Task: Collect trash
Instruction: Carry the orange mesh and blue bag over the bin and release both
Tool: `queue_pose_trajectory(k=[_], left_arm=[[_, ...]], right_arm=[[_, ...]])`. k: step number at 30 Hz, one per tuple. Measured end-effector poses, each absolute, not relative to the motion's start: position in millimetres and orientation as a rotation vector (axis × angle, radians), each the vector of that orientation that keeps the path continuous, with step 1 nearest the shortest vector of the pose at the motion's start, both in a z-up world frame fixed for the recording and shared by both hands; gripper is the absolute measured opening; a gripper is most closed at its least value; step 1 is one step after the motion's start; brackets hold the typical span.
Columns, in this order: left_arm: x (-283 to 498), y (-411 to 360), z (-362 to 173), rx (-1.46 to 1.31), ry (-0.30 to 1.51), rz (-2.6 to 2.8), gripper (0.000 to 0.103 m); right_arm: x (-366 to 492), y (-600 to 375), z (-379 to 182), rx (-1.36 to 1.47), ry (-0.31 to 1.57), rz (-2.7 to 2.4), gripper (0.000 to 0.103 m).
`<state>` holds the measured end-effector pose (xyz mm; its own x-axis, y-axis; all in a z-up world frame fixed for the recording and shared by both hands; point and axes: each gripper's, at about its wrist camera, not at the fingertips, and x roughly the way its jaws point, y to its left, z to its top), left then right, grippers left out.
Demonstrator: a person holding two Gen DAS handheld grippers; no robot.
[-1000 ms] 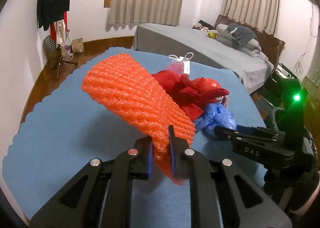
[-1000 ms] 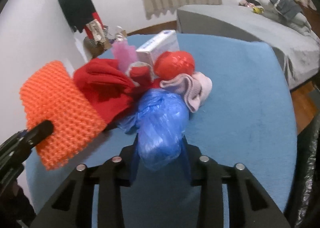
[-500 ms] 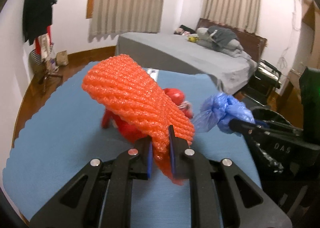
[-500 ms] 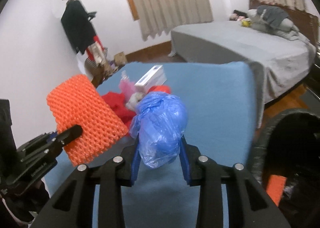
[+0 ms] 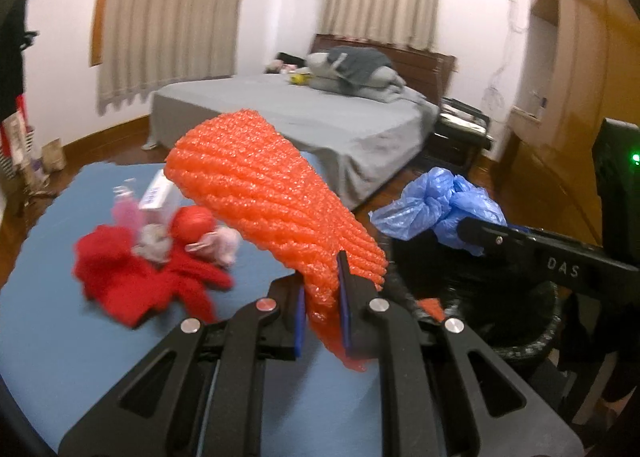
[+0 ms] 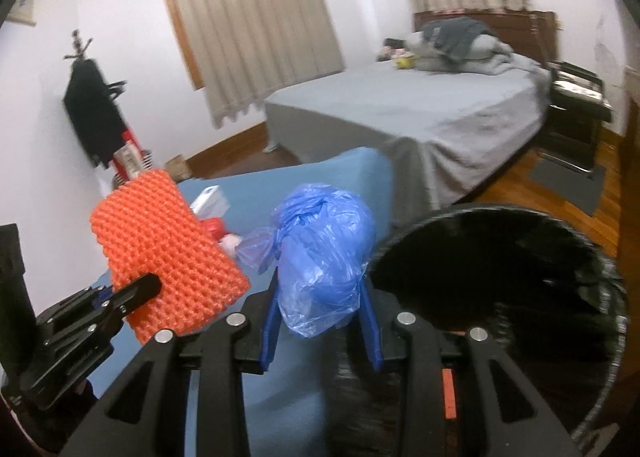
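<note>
Trash in our two grippers is lifted off the table (image 5: 60, 357). Our left gripper (image 5: 322, 299) has its jaws pinched nearly together on the lower edge of an orange foam net (image 5: 264, 193), which rises up and to the left from the pads, clear of the blue tabletop. Seen from the right wrist, the same net (image 6: 164, 253) is a flat, ribbed sheet held at its bottom corner by the left gripper (image 6: 136, 289), with the table behind it.

Our right gripper (image 6: 320, 317) has its jaws partway apart and pressed against both sides of a crumpled blue bag (image 6: 324, 257), which bulges up between the blue pads. From the left wrist the bag (image 5: 436, 209) sticks out past the tip of the right gripper (image 5: 472, 227), up over a black bin (image 5: 520, 321). From the right wrist the bin (image 6: 500, 289) fills the lower right, its rim just beside the bag; a bit of orange shows low inside it.

On the table lie a red cloth (image 5: 136, 277), a red ball (image 5: 192, 223), something pink (image 5: 220, 245) and a white box (image 5: 158, 193), bunched together and well apart from both grippers. They are blurred. Behind the table stands a grey bed (image 5: 320, 125), with curtains (image 5: 168, 13) on the wall beyond.
</note>
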<state>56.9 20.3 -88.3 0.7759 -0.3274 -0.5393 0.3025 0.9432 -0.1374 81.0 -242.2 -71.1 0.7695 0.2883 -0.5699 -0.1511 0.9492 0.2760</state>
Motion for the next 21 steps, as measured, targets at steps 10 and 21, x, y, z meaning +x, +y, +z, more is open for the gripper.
queue_pose_trajectory(k=[10, 21], left_arm=[[68, -55, -97, 0.013, 0.603, -0.520, 0.013], [92, -126, -118, 0.058, 0.667, -0.647, 0.038]], right_arm=[[65, -316, -86, 0.259, 0.663, 0.056, 0.034], [54, -362, -99, 0.279, 0.678, -0.075, 0.049]])
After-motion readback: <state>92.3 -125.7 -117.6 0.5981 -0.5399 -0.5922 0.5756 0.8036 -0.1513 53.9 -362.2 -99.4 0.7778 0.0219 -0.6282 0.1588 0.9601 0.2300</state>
